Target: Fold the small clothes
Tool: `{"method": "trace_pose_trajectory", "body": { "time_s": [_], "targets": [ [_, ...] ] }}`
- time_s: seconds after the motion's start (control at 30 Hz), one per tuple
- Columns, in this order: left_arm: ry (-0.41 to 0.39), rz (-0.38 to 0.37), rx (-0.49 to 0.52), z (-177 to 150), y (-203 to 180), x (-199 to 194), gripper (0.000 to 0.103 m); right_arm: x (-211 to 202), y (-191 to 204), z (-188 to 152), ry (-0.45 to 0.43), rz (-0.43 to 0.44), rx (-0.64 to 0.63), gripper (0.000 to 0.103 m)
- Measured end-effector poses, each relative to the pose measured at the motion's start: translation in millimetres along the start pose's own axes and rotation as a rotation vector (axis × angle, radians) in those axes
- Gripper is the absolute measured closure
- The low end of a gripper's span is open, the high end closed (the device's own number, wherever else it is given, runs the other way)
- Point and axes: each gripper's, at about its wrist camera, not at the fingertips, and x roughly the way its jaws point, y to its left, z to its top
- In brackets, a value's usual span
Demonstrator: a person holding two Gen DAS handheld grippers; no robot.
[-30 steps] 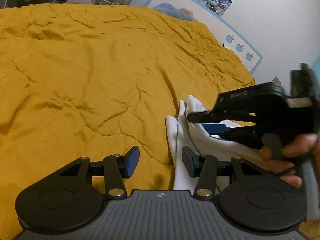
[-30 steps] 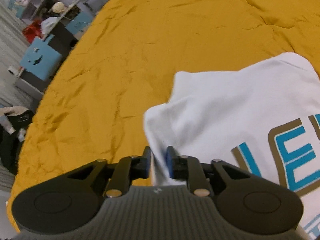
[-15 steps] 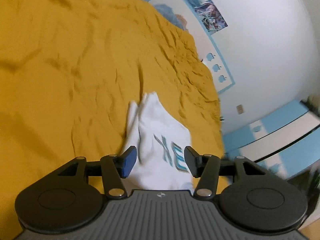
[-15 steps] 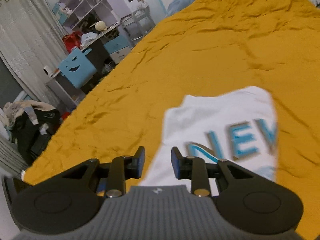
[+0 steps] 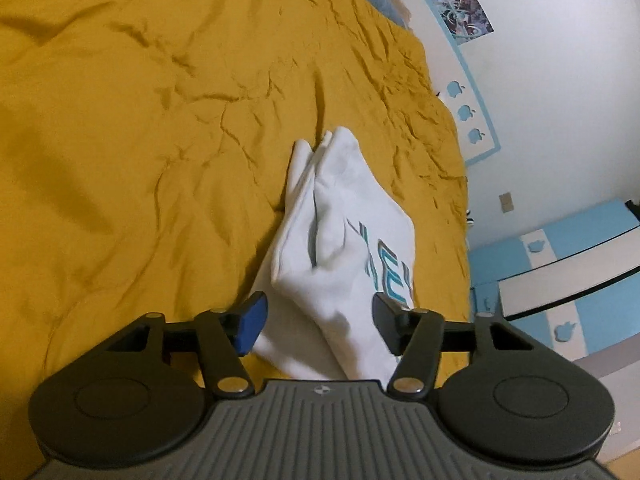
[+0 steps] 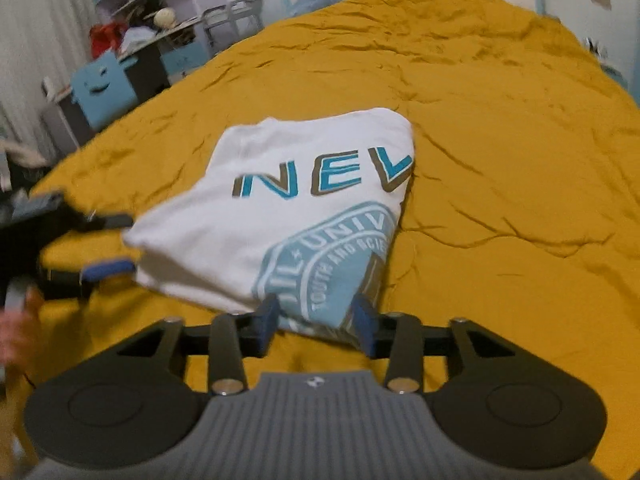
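Note:
A white T-shirt (image 6: 288,200) with blue lettering and a round blue print lies folded on the yellow bedspread (image 6: 500,152). In the left wrist view the shirt (image 5: 336,240) shows as a narrow folded stack. My left gripper (image 5: 318,322) is open and empty, just above the shirt's near end; it also shows in the right wrist view (image 6: 102,246) at the shirt's left edge. My right gripper (image 6: 316,322) is open and empty, its jaws either side of the shirt's near corner.
The yellow bedspread (image 5: 140,140) is wrinkled all around the shirt. A white wall with posters (image 5: 540,60) and blue-white furniture (image 5: 560,272) stand past the bed's right edge. A desk, shelves and a blue box (image 6: 104,92) stand at the far left.
My right gripper has let go of the shirt, opened and pulled back. My left gripper opened wider and swung over the shirt. The shirt now lies folded and flat.

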Motion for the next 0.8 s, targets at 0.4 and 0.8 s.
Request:
{"method": "trace_pose_trajectory", "body": {
  "time_s": [0.4, 0.8],
  "targets": [
    [-0.031, -0.033, 0.108, 17, -50, -6, 0.087, 30, 61, -4, -0.109, 0.019, -0.338, 0.033],
    [-0.018, -0.004, 0.084, 14, -35, -5, 0.088, 34, -2, -15, -0.08, -0.205, -0.299, 0.083]
  ]
}}
